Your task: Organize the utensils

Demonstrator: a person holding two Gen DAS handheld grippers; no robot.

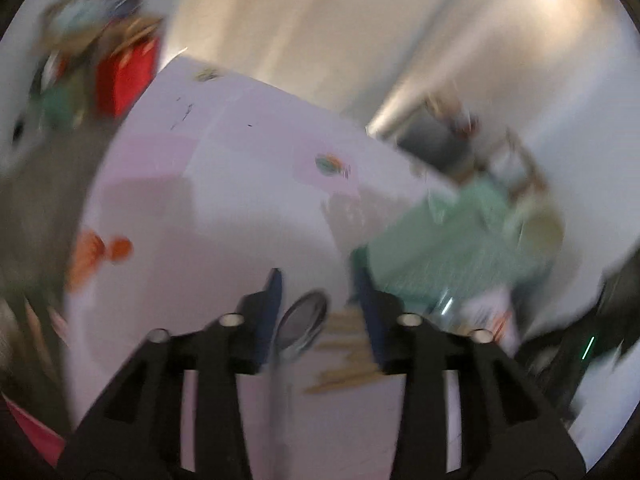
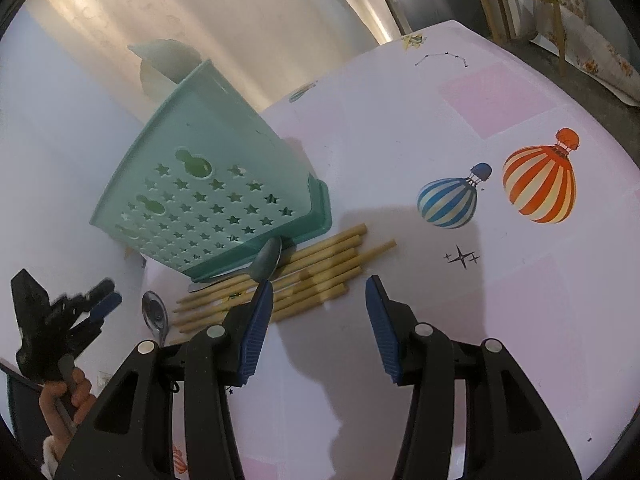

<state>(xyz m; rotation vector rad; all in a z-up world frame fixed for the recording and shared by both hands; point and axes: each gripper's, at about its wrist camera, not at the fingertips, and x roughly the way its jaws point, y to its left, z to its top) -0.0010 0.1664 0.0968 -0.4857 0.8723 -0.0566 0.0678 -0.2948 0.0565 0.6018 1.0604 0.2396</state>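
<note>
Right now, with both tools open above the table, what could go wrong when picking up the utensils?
1. The chopsticks lie packed side by side; pinching one may roll its neighbours.
2. One spoon rests on the chopsticks against the green basket, so it could slide or nudge the basket.
3. The left wrist view is blurred, so aiming there is uncertain.
</note>
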